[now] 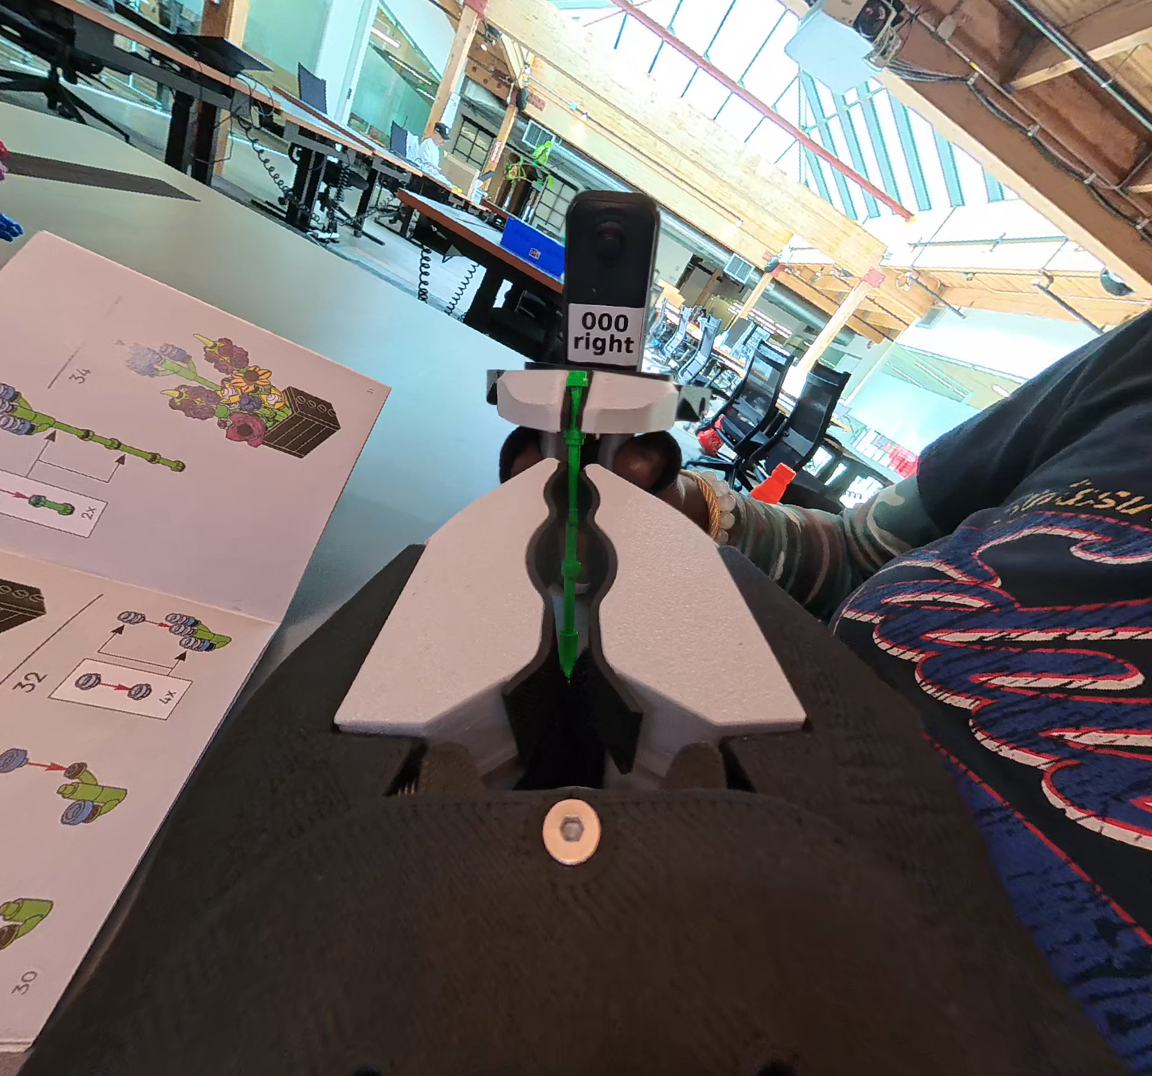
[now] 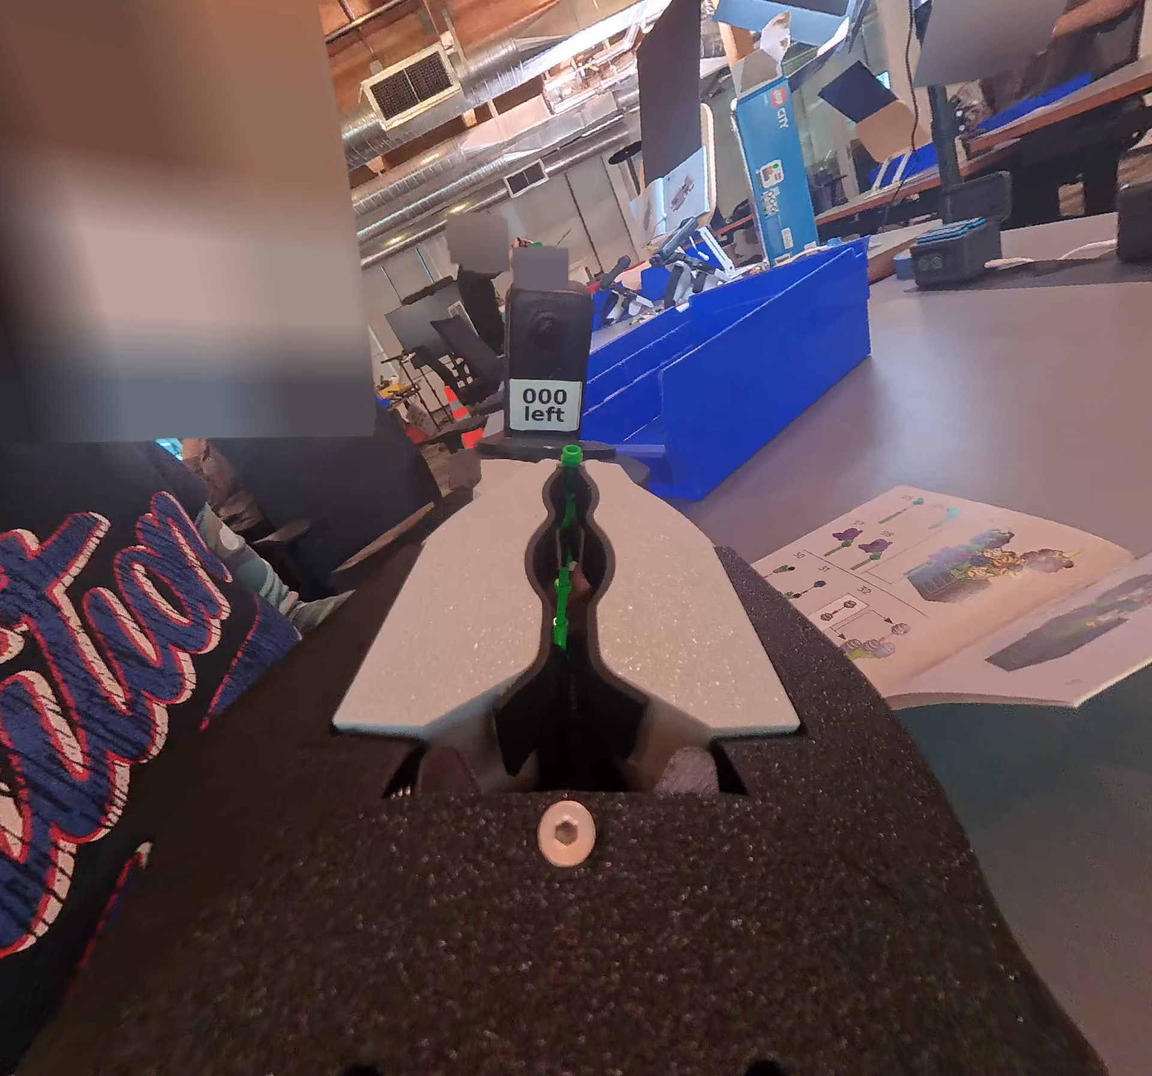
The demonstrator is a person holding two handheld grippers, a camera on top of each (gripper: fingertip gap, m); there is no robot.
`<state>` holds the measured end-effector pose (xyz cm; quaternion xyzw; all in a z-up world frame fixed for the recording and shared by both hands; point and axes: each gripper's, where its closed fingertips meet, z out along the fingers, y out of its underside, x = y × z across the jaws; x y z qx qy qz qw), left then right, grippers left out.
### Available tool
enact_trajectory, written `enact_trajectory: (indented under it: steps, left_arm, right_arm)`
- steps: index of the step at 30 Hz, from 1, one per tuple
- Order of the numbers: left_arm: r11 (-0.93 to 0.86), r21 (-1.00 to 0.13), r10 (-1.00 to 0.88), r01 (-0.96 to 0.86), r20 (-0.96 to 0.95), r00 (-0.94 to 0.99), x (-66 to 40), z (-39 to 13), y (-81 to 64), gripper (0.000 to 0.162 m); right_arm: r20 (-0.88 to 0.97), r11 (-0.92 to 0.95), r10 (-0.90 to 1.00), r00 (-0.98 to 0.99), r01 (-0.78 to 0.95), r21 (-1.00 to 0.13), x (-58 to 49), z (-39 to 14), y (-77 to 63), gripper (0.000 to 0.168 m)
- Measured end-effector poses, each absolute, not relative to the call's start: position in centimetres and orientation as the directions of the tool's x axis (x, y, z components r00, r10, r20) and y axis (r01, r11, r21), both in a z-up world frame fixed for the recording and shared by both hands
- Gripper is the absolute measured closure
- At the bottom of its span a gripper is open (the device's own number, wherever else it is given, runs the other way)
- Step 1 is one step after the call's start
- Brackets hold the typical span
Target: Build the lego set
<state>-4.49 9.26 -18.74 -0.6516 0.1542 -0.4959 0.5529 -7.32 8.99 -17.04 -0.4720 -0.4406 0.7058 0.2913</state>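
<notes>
A thin green Lego stem runs lengthwise along the narrow gap between my left gripper's white fingers, which are shut on it. My right gripper faces it tip to tip, and the stem's far end reaches into it. In the right wrist view, my right gripper is shut on the same green stem, whose round end shows at the fingertips. The left gripper's camera stands just beyond. I cannot tell whether the stem is one piece or two joined.
An open instruction booklet lies on the grey table to the left; it also shows in the right wrist view. Blue bins stand behind it. A person's dark printed shirt is close beside both grippers. Less than 4 cm separates the two grippers' tips.
</notes>
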Motion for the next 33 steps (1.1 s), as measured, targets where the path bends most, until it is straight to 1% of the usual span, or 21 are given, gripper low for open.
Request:
enact_trajectory:
  steps: [6,15,18,19,20,21,22,23,24,25,26,28,30,32,33]
  left_arm:
    - [-0.356,-0.868,-0.748,0.345,0.487,0.451,-4.4,-18.9,9.3,0.162]
    - [-0.351,-0.866,-0.750,0.356,0.488,0.446,-4.5,-18.8,9.2,0.162]
    - [-0.330,-0.876,-0.751,0.353,0.470,0.464,-4.5,-18.6,9.4,0.161]
    - [-0.322,-0.876,-0.749,0.359,0.468,0.470,-4.6,-18.5,9.4,0.161]
    - [-0.321,-0.875,-0.748,0.363,0.469,0.470,-4.6,-18.4,9.4,0.161]
    - [-0.328,-0.874,-0.748,0.358,0.472,0.467,-4.5,-18.5,9.4,0.161]
    - [-0.341,-0.875,-0.747,0.345,0.475,0.465,-4.3,-18.7,9.4,0.160]
    - [-0.357,-0.876,-0.747,0.325,0.477,0.464,-4.1,-18.9,9.4,0.161]
    - [-0.372,-0.876,-0.745,0.307,0.479,0.465,-3.9,-19.2,9.5,0.161]
    - [-0.385,-0.876,-0.742,0.291,0.481,0.467,-3.7,-19.4,9.5,0.161]
    - [-0.396,-0.875,-0.740,0.277,0.483,0.468,-3.5,-19.6,9.5,0.161]
    - [-0.407,-0.875,-0.735,0.261,0.484,0.475,-3.4,-19.8,9.6,0.161]
    - [-0.413,-0.875,-0.733,0.254,0.484,0.478,-3.3,-19.9,9.6,0.161]
    - [-0.416,-0.875,-0.732,0.247,0.483,0.480,-3.2,-20.0,9.6,0.161]
    - [-0.417,-0.875,-0.732,0.244,0.483,0.480,-3.2,-20.0,9.6,0.161]
  right_arm:
    - [-0.423,-0.457,0.824,-0.376,0.000,-0.890,-7.3,-17.4,8.9,0.165]
    - [-0.396,-0.422,0.844,-0.363,0.009,-0.907,-7.4,-17.5,8.7,0.164]
    - [-0.375,-0.385,0.844,-0.384,0.055,-0.921,-7.2,-17.1,9.0,0.165]
    - [-0.358,-0.354,0.847,-0.393,0.087,-0.931,-7.1,-16.8,9.0,0.158]
    - [-0.324,-0.313,0.858,-0.399,0.094,-0.945,-6.8,-16.0,9.2,0.137]
    - [-0.264,-0.245,0.875,-0.405,0.099,-0.964,-6.4,-14.8,9.4,0.127]
    - [-0.160,-0.119,0.896,-0.414,0.123,-0.985,-5.9,-14.0,9.4,0.129]
    - [-0.025,0.059,0.904,-0.427,0.181,-0.982,-5.4,-13.9,9.3,0.131]
    - [0.115,0.255,0.883,-0.455,0.259,-0.932,-5.0,-14.3,9.3,0.133]
    - [0.241,0.444,0.829,-0.505,0.330,-0.833,-4.6,-14.9,9.5,0.133]
    - [0.357,0.611,0.746,-0.561,0.364,-0.703,-4.4,-15.6,9.7,0.135]
    - [0.563,0.856,0.508,-0.652,0.309,-0.415,-4.5,-16.2,10.0,0.141]
    - [0.661,0.962,0.273,-0.699,0.204,-0.181,-5.1,-16.5,9.8,0.145]
    - [0.656,0.988,0.119,-0.745,0.154,-0.004,-5.2,-17.5,9.9,0.145]
    - [0.637,0.989,0.062,-0.768,0.135,0.066,-5.1,-18.0,10.0,0.145]
